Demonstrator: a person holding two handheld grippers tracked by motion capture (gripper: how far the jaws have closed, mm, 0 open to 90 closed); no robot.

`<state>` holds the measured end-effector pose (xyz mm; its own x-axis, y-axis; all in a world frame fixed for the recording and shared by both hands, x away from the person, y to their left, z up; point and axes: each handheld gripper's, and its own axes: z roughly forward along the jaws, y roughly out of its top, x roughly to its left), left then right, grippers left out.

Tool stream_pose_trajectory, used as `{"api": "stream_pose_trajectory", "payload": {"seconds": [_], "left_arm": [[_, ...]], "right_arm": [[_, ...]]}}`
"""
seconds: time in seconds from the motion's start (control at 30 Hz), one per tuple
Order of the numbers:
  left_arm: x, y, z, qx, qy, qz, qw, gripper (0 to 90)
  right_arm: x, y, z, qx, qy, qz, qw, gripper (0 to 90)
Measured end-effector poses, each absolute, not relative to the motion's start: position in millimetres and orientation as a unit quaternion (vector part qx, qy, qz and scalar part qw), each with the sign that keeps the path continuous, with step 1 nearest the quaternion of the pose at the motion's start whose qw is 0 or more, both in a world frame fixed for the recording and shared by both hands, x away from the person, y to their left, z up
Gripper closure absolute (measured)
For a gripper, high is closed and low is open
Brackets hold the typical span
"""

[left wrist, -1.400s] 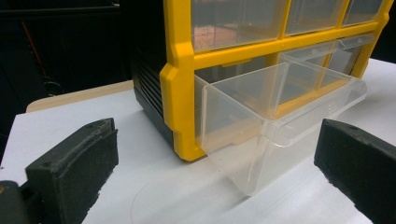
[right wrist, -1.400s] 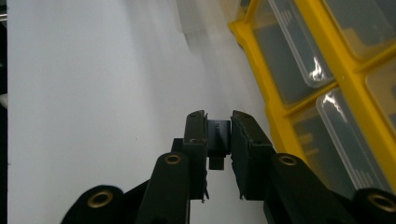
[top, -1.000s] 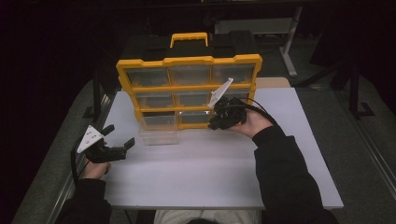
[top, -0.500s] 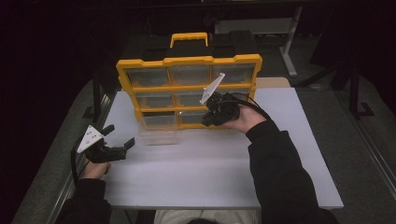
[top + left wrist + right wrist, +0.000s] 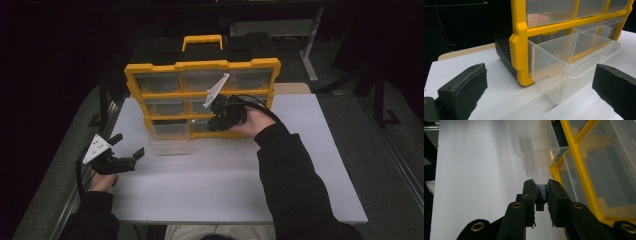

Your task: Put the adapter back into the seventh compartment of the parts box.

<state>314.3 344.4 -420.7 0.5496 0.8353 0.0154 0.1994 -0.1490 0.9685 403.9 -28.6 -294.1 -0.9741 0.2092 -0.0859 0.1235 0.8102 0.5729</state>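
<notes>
A yellow-framed organizer point(image 5: 200, 67) with clear drawers stands at the back of the white table point(image 5: 210, 185). Its bottom-left clear drawer point(image 5: 170, 137) is pulled out and looks empty in the left gripper view, drawer point(image 5: 574, 57) jutting from the yellow frame point(image 5: 520, 42). My right gripper point(image 5: 212, 125) hovers in front of the organizer's middle and bottom rows, tilted. In the right gripper view it point(image 5: 541, 183) is shut on a small black part point(image 5: 541, 192). My left gripper point(image 5: 128, 144) rests near the table's left edge, open, its jaws point(image 5: 540, 70) facing the pulled-out drawer with nothing between them.
A yellow carry handle point(image 5: 202, 40) tops the black body behind the organizer. The table's left edge lies beside my left hand. Dark floor and a metal stand point(image 5: 310, 55) sit beyond the table's back right.
My right hand has moved up and to the left along the organizer's front, still gripping the black part. The left gripper has stayed put.
</notes>
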Motion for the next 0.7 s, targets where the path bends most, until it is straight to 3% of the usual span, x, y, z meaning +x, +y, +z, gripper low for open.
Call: {"api": "stream_pose_trajectory", "payload": {"seconds": [0.7], "left_arm": [[314,345,-420,0.696,0.371,0.295,0.539,0.0]], "right_arm": [[413,8,-289,0.066,0.951,0.294,0.069,75.0]]}}
